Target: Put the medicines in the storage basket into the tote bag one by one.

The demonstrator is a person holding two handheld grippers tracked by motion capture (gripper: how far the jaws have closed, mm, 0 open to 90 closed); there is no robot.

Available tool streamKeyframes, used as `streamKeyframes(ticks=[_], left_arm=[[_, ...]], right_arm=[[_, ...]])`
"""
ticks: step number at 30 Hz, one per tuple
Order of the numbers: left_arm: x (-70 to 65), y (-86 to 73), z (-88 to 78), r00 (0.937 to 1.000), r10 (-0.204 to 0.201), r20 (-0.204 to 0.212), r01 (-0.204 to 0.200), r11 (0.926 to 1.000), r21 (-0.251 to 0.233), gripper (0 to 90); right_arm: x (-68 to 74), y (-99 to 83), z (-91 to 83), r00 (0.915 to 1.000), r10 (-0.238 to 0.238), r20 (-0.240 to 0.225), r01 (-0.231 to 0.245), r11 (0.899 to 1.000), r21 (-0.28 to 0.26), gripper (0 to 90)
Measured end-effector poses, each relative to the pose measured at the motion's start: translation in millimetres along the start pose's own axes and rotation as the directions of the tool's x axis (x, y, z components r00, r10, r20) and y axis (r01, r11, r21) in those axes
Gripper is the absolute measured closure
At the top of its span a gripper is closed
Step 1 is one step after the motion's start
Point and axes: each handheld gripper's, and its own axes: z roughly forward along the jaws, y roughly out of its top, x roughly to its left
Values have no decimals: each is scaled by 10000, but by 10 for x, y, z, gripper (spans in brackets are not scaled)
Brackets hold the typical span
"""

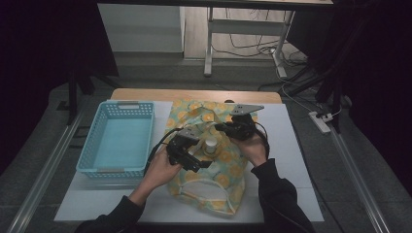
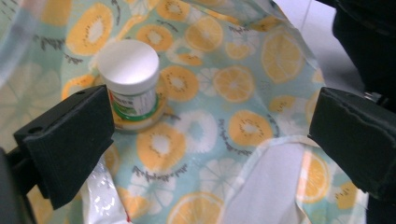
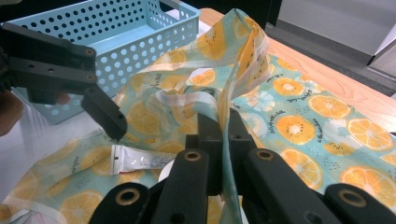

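My right jaws (image 3: 223, 140) are pinched on the fruit-print bag's rim (image 3: 243, 51) to hold its mouth up, while my left jaws (image 2: 210, 140) stand spread — nothing between them — beside the white-capped jar (image 2: 129, 81) on the bag's fabric.

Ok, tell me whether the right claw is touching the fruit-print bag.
Touching. The right gripper view shows the right claw shut on a raised fold of the fruit-print bag.
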Motion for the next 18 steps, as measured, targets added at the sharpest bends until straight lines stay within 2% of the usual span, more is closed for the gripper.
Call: streamKeyframes(ticks=[8,12,18], left_arm=[[-80,-120,-73,9992,-3,399,8,9999,-103,0],[-133,-177,-106,9988,92,488,-88,9999,-92,4],[-168,-264,-51,9987,203,469,-208,9997,106,3]], right_arm=[[10,1,0,10000,-26,-26,26,10000,0,892],[15,1,0,10000,-20,-38,20,10000,-5,893],[27,0,0,10000,-35,-85,36,10000,40,893]])
